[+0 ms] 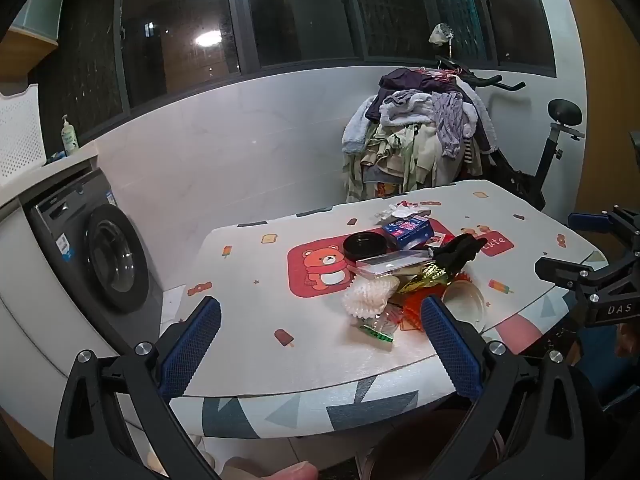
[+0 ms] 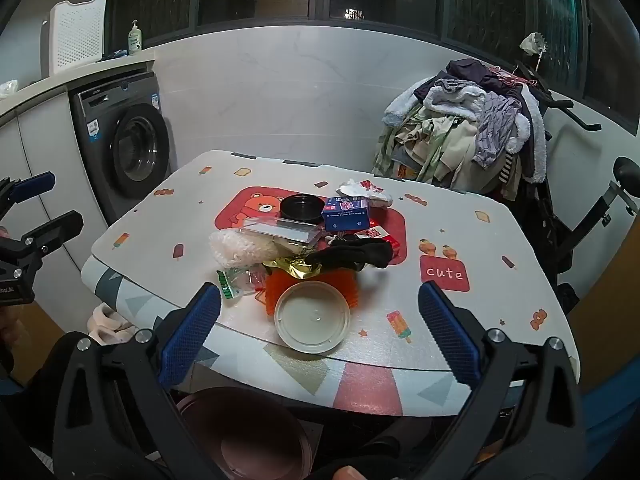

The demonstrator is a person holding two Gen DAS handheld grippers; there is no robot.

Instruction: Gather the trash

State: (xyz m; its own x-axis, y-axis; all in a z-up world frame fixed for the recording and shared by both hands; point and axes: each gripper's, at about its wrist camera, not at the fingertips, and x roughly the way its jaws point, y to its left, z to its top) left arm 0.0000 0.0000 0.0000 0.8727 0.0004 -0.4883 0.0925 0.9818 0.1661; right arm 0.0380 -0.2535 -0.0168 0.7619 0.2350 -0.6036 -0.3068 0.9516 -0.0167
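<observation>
Desk point(image 2: 460, 220) under a cartoon-print cloth with a red bear patch. Trash heaped mid-desk: white round lid point(image 2: 312, 322) nearest the edge, orange plastic piece point(image 2: 276, 286), gold foil point(image 2: 294, 266), black cloth point(image 2: 356, 254), clear box point(image 2: 280, 230), white foam netting point(image 2: 236, 246), black bowl point(image 2: 302, 208), blue carton point(image 2: 346, 212).

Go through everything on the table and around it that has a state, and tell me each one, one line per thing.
Left claw: open, empty.
Right claw: open, empty.
White lid: lying flat, nearest the table edge.
Black bowl: upright on the red bear mat.
Clear plastic box: closed, on top of the pile.
Blue carton: closed.
Black glove: crumpled.
Washing machine: door shut.
Clothes: heaped behind the table.
</observation>
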